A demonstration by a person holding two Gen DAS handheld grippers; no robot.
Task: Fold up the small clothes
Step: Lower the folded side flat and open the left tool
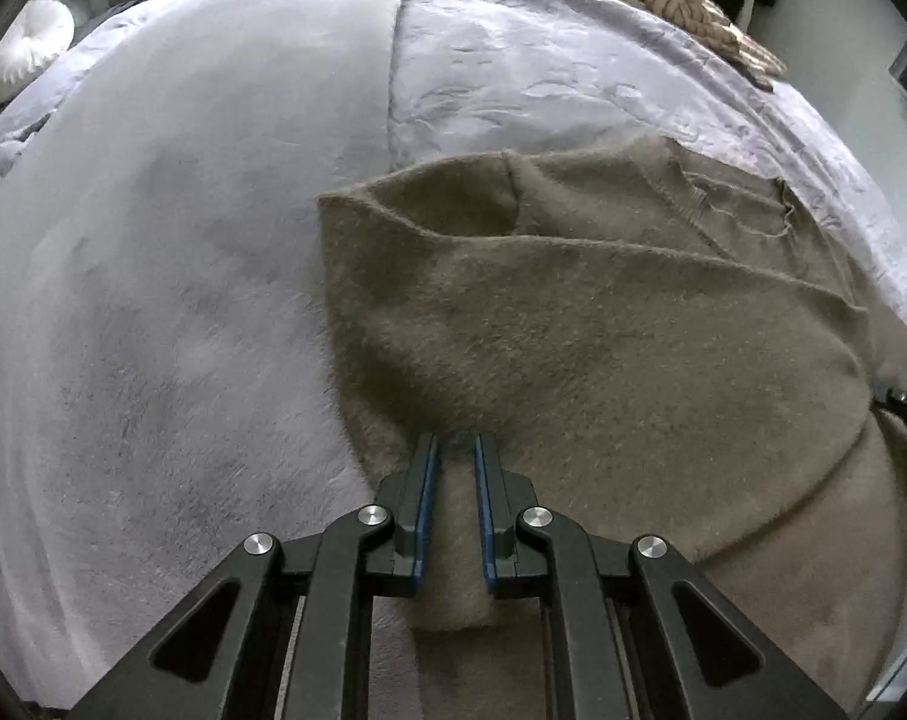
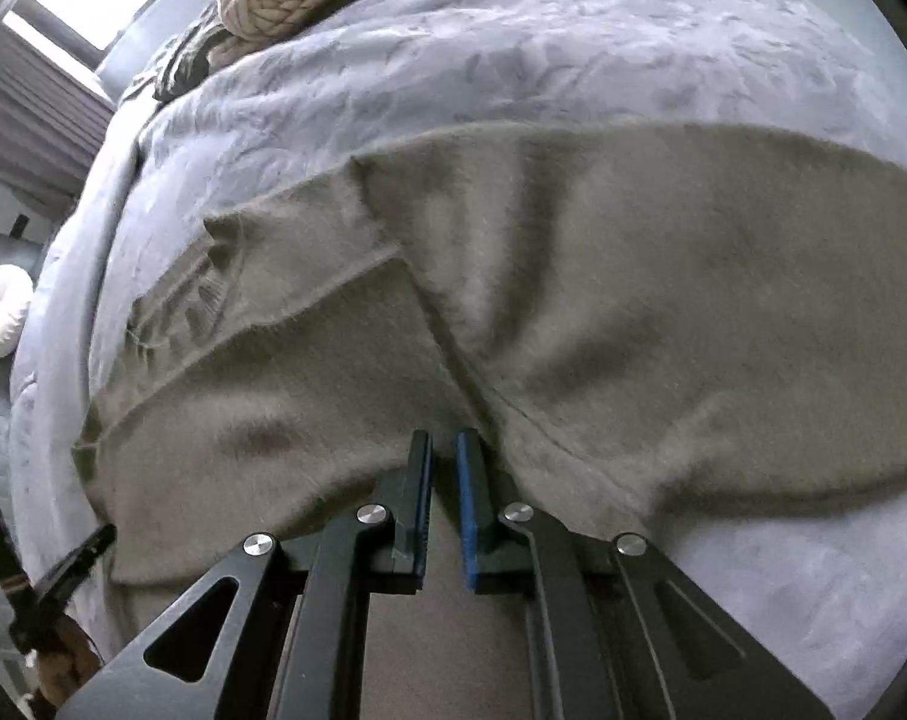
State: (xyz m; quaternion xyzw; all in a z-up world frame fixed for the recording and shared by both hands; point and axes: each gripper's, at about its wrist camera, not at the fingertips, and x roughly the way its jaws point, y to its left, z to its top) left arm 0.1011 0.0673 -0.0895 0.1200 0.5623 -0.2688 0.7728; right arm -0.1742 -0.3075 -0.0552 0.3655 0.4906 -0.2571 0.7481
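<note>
While the taupe sweater (image 1: 603, 324) lies on the lavender bedspread (image 1: 153, 300), we pinch its near edge in both the left gripper (image 1: 455, 450) and right gripper (image 2: 443, 444), each clamped on fabric, probably so we can carry that edge over into a fold.

Black left gripper (image 1: 456, 444), right gripper (image 2: 444, 441), blue pads, seemingly silver screws

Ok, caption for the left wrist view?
Left gripper shut on the near edge of a taupe sweater lying partly folded on a lavender bedspread.
</note>
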